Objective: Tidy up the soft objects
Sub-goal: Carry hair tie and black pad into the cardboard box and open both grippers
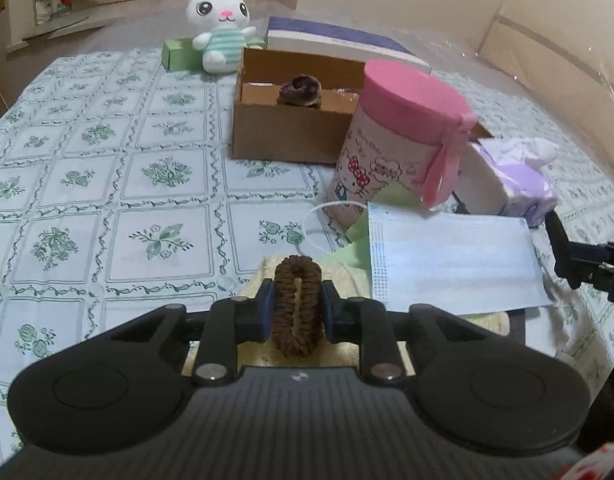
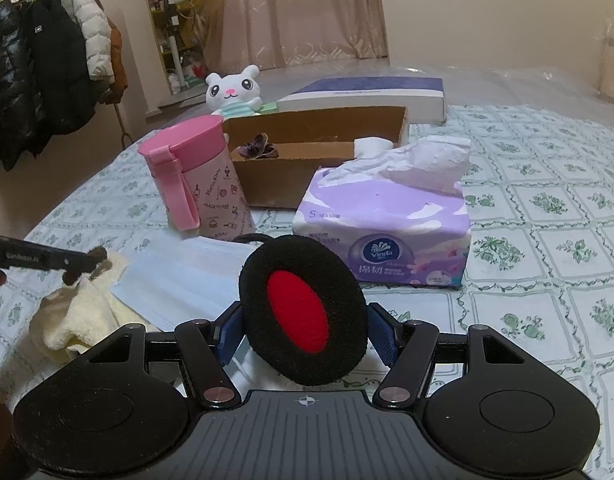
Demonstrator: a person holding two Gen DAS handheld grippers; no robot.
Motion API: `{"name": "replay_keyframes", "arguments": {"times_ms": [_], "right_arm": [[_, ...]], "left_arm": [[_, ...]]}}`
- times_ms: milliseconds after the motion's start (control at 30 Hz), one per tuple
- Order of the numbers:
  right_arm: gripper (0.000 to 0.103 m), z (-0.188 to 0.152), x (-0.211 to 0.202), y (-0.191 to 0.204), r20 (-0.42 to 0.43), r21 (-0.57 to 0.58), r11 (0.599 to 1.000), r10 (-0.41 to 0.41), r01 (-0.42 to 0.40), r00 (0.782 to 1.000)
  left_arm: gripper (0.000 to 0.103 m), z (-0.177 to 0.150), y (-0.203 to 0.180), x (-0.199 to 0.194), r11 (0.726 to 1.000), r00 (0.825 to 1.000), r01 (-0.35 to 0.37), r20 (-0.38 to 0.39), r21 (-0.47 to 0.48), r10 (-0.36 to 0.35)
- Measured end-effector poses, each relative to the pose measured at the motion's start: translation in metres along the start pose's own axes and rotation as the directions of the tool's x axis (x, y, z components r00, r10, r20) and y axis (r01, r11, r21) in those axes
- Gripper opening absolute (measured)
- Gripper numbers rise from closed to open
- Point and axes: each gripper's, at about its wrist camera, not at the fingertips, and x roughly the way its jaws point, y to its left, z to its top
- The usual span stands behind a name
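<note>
My left gripper (image 1: 295, 298) is shut on a brown scrunchie (image 1: 283, 300), which stands upright between the blue pads just above a cream towel (image 1: 347, 276). My right gripper (image 2: 305, 320) is shut on a round black earmuff pad with a red centre (image 2: 299, 308), tilted between its fingers. An open cardboard box (image 1: 283, 136) (image 2: 267, 184) sits further back and holds a dark purple scrunchie (image 1: 301, 88) (image 2: 257, 148). The right wrist view shows the left gripper (image 2: 83, 264) at the far left over the towel (image 2: 79, 312). The right gripper (image 1: 579, 256) shows at the right edge of the left wrist view.
A blue face mask (image 1: 455, 260) (image 2: 179, 280) lies flat beside the towel. A pink-lidded canister (image 1: 403, 136) and a purple tissue pack (image 2: 387, 232) stand in front of the box. A white plush bunny (image 1: 221, 28), a green box (image 1: 179, 54) and a white-and-blue box (image 1: 335, 40) sit behind.
</note>
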Motion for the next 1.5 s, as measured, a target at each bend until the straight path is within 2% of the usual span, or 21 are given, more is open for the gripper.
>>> {"name": "replay_keyframes", "arguments": {"times_ms": [267,533,700,833,1100,1267,1367,1500], "right_arm": [[0.064,0.016,-0.007,-0.003,0.005,-0.036,0.999,0.021,-0.021,1.000],[0.064,0.056,-0.001,0.002,0.010,-0.097,0.992,0.088,-0.087,0.996],[0.064,0.092,0.013,-0.002,0.026,-0.131,0.988,0.087,-0.083,0.996],[0.064,0.127,0.037,-0.010,0.026,-0.123,0.989,0.088,-0.084,0.996],[0.064,0.185,0.112,-0.009,-0.029,-0.125,0.988,0.089,-0.092,0.996],[0.064,0.196,0.153,-0.009,-0.095,-0.160,0.983,0.073,-0.088,0.993],[0.064,0.200,0.171,-0.015,-0.119,-0.148,0.985,0.070,-0.088,0.990],[0.064,0.205,0.189,-0.023,-0.149,-0.130,0.987,0.070,-0.089,0.986]], "left_arm": [[0.020,0.012,0.025,-0.021,0.995,0.998,0.043,0.045,-0.095,-0.039],[0.020,0.035,0.024,-0.030,1.000,0.997,0.003,0.077,-0.023,-0.001],[0.020,0.058,0.024,-0.022,1.000,0.996,-0.008,0.090,0.009,0.007],[0.020,0.085,0.025,-0.007,1.000,0.996,0.004,0.094,0.016,-0.006],[0.022,0.164,0.009,0.037,0.997,0.991,0.045,0.122,0.058,-0.052],[0.023,0.195,-0.005,0.079,0.993,0.996,0.049,0.065,0.110,-0.057],[0.024,0.202,-0.012,0.104,0.987,0.999,0.027,0.021,0.156,-0.031],[0.025,0.206,-0.011,0.130,0.985,1.000,0.013,-0.025,0.174,-0.009]]}}
